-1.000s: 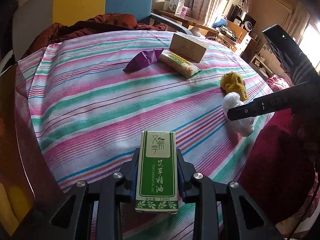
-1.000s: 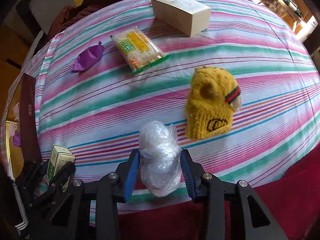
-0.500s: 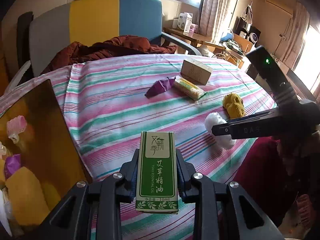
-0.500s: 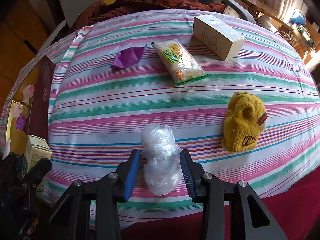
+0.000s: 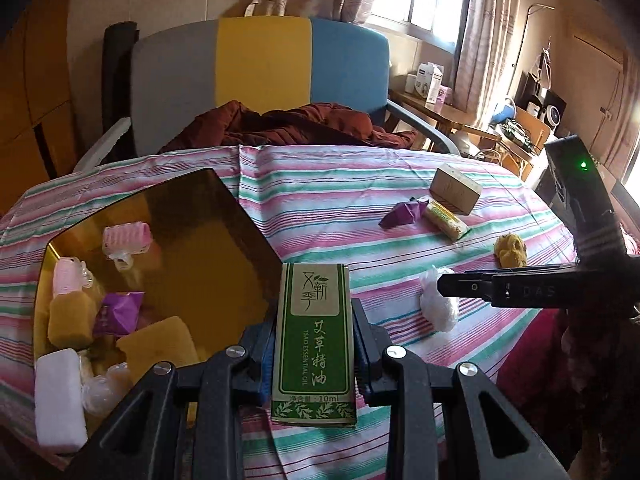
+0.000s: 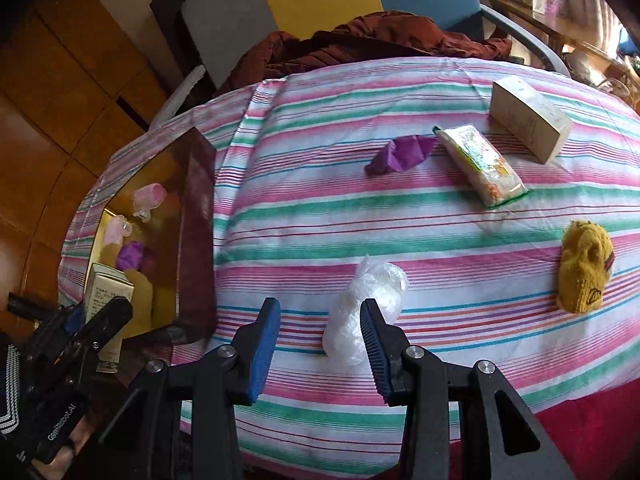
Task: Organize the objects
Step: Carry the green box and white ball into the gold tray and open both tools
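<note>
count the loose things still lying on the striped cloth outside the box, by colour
purple: 1, the wrapper
yellow: 1, the knit hat
beige: 1, the carton
clear or white: 2, the plastic bag and the snack packet
total: 5

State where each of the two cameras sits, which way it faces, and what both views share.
Left wrist: sits on the left gripper, facing across the striped table toward the chair and window; its own jaws shut on the green box, the right gripper to its right.
Right wrist: sits on the right gripper, looking down at the table; its own jaws open, the plastic wad partly between them, the left gripper at lower left.
Shared: the wad, yellow hat, purple wrapper, amber bin.
</note>
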Tool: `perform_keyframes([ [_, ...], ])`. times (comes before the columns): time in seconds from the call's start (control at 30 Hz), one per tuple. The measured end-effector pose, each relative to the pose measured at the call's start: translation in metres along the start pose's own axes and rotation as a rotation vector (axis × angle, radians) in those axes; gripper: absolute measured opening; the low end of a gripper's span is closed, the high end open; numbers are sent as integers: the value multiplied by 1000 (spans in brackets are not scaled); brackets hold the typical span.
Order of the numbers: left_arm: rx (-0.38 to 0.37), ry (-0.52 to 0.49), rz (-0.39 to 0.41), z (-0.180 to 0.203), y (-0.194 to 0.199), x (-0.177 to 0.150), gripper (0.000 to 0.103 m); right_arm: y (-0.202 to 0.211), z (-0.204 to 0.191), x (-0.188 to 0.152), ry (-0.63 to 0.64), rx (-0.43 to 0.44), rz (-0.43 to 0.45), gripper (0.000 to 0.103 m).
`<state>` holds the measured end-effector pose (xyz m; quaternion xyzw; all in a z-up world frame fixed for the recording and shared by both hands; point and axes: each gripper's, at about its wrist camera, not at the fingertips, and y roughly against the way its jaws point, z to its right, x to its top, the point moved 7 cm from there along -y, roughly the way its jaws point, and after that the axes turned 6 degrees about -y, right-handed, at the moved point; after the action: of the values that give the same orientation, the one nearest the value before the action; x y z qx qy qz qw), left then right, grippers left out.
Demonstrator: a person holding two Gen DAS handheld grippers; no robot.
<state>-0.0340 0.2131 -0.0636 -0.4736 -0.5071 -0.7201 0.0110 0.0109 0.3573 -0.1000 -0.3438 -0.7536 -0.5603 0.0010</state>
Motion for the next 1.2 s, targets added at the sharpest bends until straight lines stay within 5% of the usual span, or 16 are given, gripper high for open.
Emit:
perform_keyframes([
  [0.23, 30, 84, 7, -38, 16, -10, 31, 3, -55, 7, 62, 108, 8, 42],
  [0.4, 73, 183, 29, -83, 35, -18, 31, 0, -84, 15, 138, 87, 30, 42],
  [0.5, 116, 243, 46, -113, 49, -25, 31, 0, -71, 19, 144, -11, 47, 46],
  [0.67, 160, 308, 62, -147, 63, -38, 31, -3, -12, 15, 31, -175, 30, 73],
  [0.87, 170, 335, 52, -158, 62, -43, 30, -34, 30, 2, -38, -245, -70, 76],
  [0.97, 173, 327, 51, -155, 62, -44, 31, -55, 37, -3, -48, -238, -98, 66],
  [1.0, 173, 326, 49, -154, 62, -44, 31, -58, 38, -4, -32, -267, -92, 50],
  [1.07, 177, 328, 48, -155, 63, -45, 31, -54, 37, -2, -7, -276, -64, 36],
  [1.2, 192, 347, 44, -165, 65, -48, 31, -36, 21, 8, 5, -209, -3, 36],
])
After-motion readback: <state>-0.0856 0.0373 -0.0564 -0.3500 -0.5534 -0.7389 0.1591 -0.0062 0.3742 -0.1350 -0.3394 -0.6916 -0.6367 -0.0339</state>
